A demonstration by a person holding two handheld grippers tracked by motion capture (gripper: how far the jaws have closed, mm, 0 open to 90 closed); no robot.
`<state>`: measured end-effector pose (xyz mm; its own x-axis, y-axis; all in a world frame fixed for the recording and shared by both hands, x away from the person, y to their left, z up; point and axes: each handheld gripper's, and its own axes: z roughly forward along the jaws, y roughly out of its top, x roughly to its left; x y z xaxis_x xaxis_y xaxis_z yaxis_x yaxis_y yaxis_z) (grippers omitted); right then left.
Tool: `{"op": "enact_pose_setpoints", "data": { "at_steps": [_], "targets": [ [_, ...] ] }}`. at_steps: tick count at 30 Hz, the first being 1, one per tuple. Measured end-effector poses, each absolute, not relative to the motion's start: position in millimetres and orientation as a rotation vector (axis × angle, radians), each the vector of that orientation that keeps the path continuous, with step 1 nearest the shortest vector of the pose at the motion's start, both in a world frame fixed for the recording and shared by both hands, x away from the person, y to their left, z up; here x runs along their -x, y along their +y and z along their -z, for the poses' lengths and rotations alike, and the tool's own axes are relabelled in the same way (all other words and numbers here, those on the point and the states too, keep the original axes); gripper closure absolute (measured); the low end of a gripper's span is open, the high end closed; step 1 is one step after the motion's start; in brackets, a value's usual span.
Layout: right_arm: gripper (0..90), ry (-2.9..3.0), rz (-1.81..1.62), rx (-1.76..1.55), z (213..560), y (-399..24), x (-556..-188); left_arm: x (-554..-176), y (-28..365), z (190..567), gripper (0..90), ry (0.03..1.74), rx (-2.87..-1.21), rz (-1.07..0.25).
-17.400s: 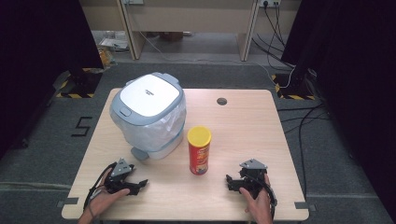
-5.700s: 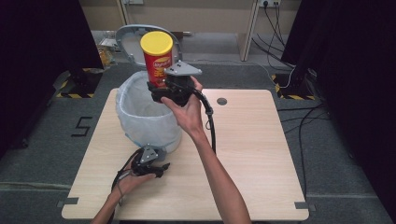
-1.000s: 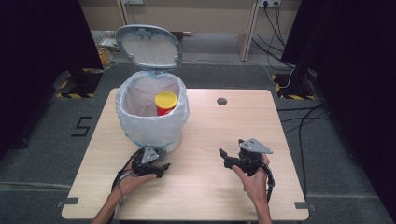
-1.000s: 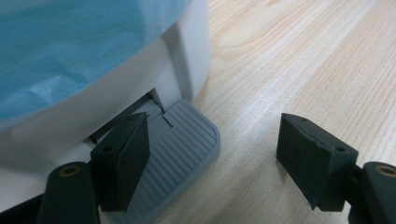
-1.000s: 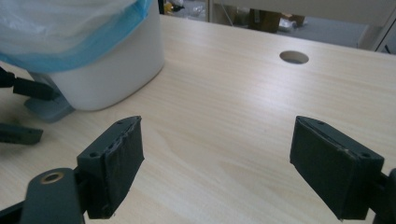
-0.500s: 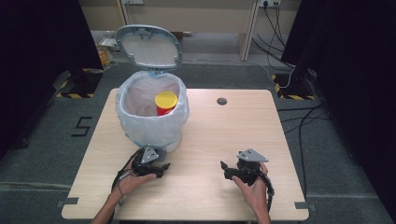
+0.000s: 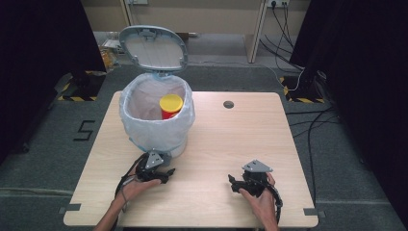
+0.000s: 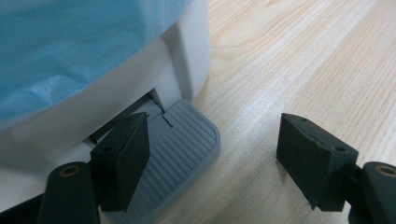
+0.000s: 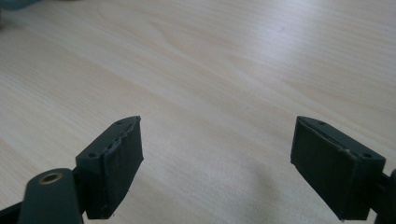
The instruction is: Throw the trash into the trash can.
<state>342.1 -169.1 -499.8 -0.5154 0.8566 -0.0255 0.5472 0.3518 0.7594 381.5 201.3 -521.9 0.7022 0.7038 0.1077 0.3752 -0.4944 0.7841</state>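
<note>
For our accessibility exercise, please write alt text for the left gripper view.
The left gripper, its black fingers spread open, sits at the grey ribbed foot pedal of a white bin. One finger rests over the pedal; the other is above the light wooden table. A blue bin liner hangs above.

Black two-jaw tongs (image 7: pixel 166 172), grey triangular plates, trailing black cables

Bin (image 7: pixel 156 127) on tabletop (image 7: pixel 231 139), far left part. Lid (image 7: pixel 153 47) raised behind bin, at far side. Can (image 7: pixel 171 106) inside bin, upright, toward right. Pedal (image 8: pixel 175 149) at bin's near base, on tabletop. Left gripper (image 7: pixel 153 171) just near of bin, one of its jaws over pedal. Right gripper (image 7: pixel 250 182) near right, well apart from bin. Hole (image 7: pixel 228 104) in tabletop at far edge, right of bin.
</note>
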Motion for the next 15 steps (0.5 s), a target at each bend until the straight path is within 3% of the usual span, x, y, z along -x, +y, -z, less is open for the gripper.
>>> {"op": "enact_pose_setpoints", "data": {
  "at_steps": [6,15],
  "targets": [
    [14.0,2.228,-0.934,-1.27,517.5,-169.8,-340.0,-381.3,200.9,522.0,25.0,0.82,-2.133,-0.545],
    [14.0,2.232,-0.943,-1.282,517.7,-171.4,-339.1,-381.9,202.0,521.9,25.0,0.818,-2.128,-0.536]
  ]
}}
